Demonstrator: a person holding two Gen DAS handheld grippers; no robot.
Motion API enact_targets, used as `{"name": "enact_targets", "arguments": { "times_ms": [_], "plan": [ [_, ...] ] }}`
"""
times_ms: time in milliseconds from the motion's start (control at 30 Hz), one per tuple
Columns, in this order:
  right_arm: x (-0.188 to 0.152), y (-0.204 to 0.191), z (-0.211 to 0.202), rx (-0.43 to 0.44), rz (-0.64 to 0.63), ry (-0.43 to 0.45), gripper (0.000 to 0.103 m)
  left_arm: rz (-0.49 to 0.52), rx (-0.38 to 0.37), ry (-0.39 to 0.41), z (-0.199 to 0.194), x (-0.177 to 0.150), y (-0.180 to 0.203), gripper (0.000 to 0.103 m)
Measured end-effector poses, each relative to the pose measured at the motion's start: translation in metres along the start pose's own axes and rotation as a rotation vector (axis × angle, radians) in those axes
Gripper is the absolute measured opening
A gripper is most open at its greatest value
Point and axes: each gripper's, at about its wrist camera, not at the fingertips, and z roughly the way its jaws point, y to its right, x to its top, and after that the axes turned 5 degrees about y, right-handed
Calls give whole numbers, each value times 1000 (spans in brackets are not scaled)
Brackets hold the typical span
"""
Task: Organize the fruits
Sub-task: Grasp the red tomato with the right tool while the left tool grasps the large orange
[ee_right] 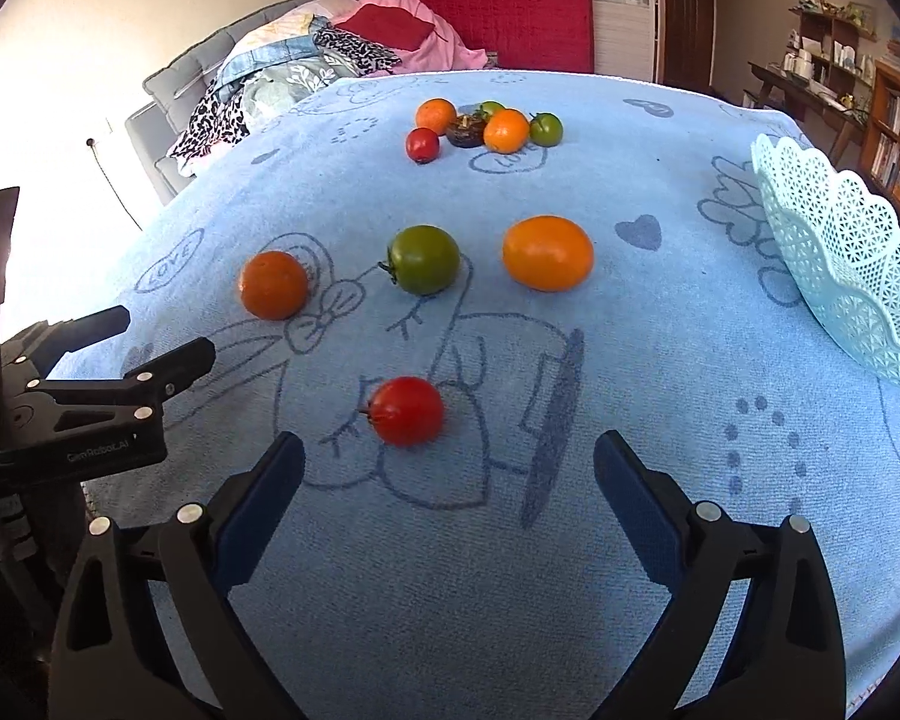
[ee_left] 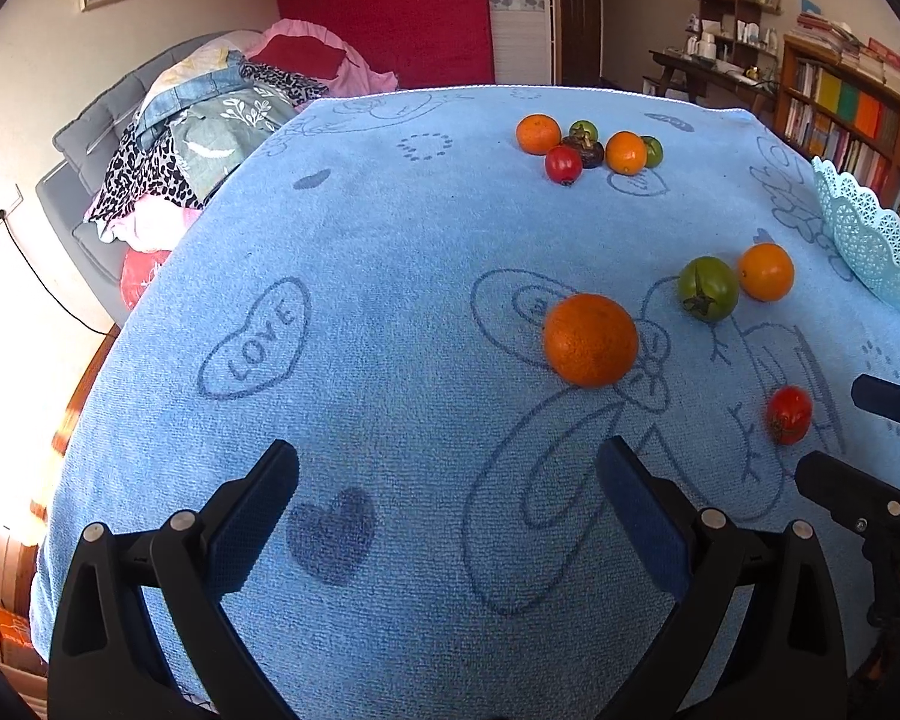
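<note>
Blue towelling covers your bench (ee_right: 450, 600), so the fruit cannot roll. Your right hand-held gripper (ee_right: 450, 474) gapes wide and empty just short of the red tomato (ee_right: 406, 410); your left hand-held gripper (ee_left: 447, 486), marked "GenRobot.AI", is equally wide. Farther off, "LOVE" (ee_left: 258, 336) is printed; the basket (ee_right: 840, 264) waits empty.

We hold the left gripper (ee_left: 447, 477) tilted downward, its jaws spread wide with nothing between the blue pads (ee_left: 252, 516). Our right gripper (ee_right: 449, 468) tilts down the same way, jaws parted, the pads (ee_right: 642, 510) pressing on nothing. Each gripper shows in the other's view: the right one's black fingertips (ee_left: 834, 480) at the right edge of the left camera, the left one's fingers (ee_right: 174, 363) at the left edge of the right camera, side by side and apart.
</note>
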Motion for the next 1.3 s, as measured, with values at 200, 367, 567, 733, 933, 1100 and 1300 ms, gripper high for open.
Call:
{"name": "enact_targets", "arguments": {
  "times_ms": [200,367,567,733,933,1100,1300],
  "plan": [
    [6,-11,14,42,-24,-25,52,-9,10,-29,6,-2,-4,98],
    [4,-8,19,49,-16,-34,33,2,-1,-20,7,2,0,98],
    [5,-3,17,64,3,-33,31,20,-76,-11,7,11,13,94],
    [6,4,10,67,17,-17,31,8,-142,-7,14,20,22,84],
    [8,13,4,64,44,-3,31,0,-203,-23,29,31,32,59],
    [8,18,3,58,51,-4,31,-8,-218,-31,34,34,34,43],
    [11,24,-2,50,57,8,31,-23,-239,-33,30,34,31,39]
  ]
}}
